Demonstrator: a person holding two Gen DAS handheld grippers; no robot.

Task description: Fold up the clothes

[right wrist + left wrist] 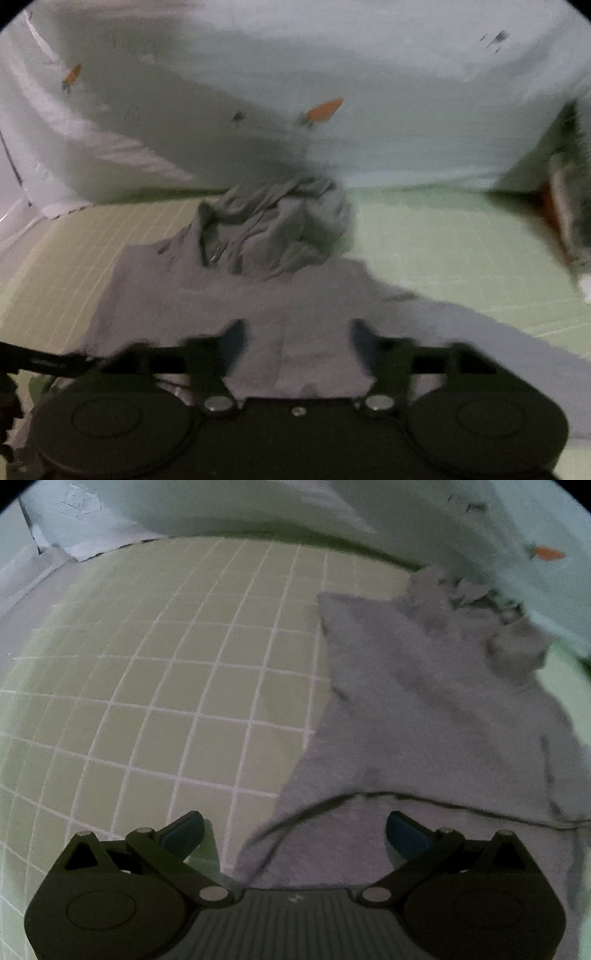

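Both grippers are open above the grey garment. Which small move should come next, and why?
Probably lower the left gripper and close it on the near edge of the grey garment. Its jaws stand open right over that hem, holding nothing. The far part lies bunched by the wall, so the cloth likely needs pulling flat before any fold.

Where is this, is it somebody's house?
Probably a set-up folding station, not clearly a home: a green gridded mat under a grey garment, with a pale cloth backdrop printed with little carrots behind.

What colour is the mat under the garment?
Green mat with a white grid; the left wrist view shows it best.
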